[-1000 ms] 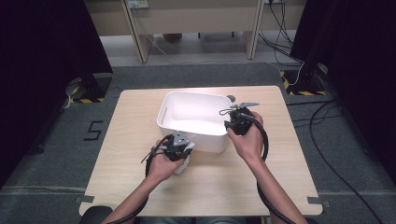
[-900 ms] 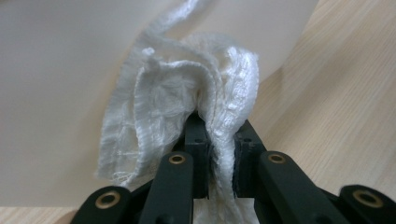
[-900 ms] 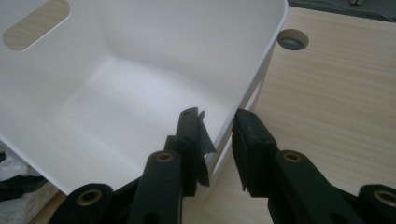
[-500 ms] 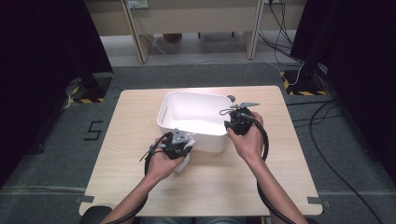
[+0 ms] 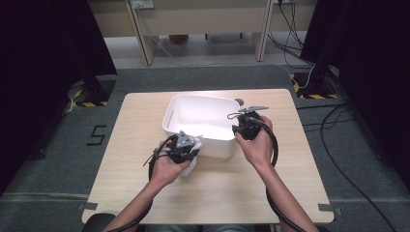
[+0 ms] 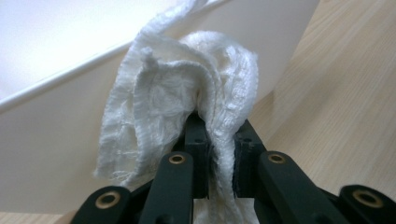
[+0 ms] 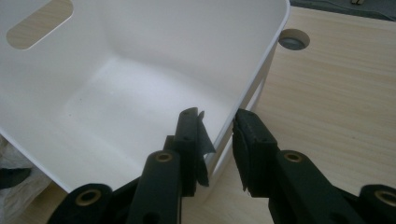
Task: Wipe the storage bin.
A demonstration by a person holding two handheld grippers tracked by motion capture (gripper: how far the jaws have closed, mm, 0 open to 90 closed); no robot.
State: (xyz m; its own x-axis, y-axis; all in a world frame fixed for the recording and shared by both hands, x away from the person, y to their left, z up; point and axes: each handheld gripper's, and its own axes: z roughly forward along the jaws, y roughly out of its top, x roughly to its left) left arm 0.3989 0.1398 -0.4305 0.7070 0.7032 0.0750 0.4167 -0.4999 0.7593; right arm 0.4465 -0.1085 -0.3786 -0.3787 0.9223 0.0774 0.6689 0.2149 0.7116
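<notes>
The left hand-held gripper (image 6: 217, 154) clamps a white cloth (image 6: 187, 107) against the tub's (image 5: 203, 104) near outer wall. The right hand-held gripper (image 7: 217, 135), jaws apart, straddles the right rim, apparently steadying the tub on the bench (image 5: 290, 179).

Light wooden table (image 5: 145, 145) stood on grey carpet (image 5: 58, 169). Round cable hole (image 7: 293, 39) in the tabletop near its far edge. White "5" (image 5: 97, 135) marked on the floor left of the table. Yellow-black hazard tape (image 5: 87, 103) at far left and far right. Black curtains (image 5: 43, 53) on both sides. Wooden desk legs (image 5: 140, 31) behind. Loose cables (image 5: 338, 159) on the floor at right.
</notes>
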